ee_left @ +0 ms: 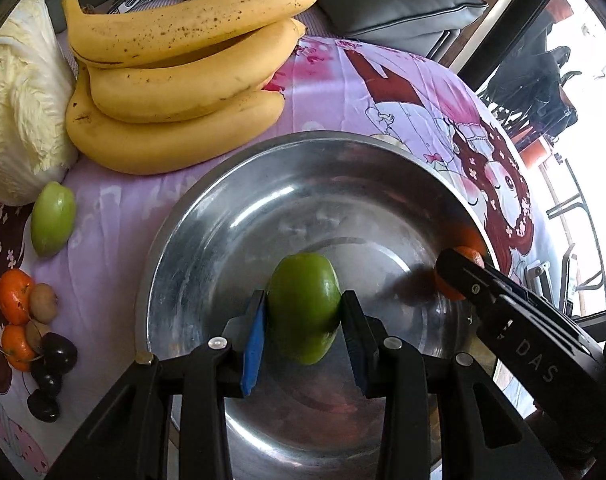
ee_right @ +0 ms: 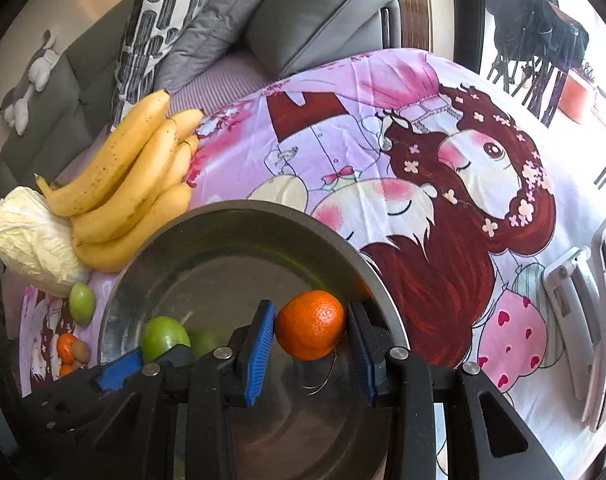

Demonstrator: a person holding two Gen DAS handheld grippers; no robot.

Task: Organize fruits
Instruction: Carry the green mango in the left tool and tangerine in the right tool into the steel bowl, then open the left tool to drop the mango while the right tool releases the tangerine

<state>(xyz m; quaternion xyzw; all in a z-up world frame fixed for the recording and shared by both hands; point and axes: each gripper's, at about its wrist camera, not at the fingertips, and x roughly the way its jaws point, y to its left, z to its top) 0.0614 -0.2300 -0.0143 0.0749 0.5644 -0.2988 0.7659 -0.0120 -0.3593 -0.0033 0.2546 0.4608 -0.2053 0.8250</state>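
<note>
Pink cartoon sheet (ee_right: 443, 120) w/ steel bowl (ee_left: 223, 208) on it. Your left gripper (ee_left: 303, 320) clamps a green fruit (ee_left: 305, 304) over the bowl; right gripper (ee_right: 310, 332) grips an orange (ee_right: 311, 326) inside the rim. Bananas (ee_left: 175, 80) lie beside it.

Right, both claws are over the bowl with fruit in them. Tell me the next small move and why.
Probably lower both a little further, then open. The left claw is shut on a green fruit and the right claw on a mandarin, both over the steel bowl, which holds no loose fruit, and apparently not yet resting on its bottom. Setting them down gently should stop them rolling or denting.
</note>
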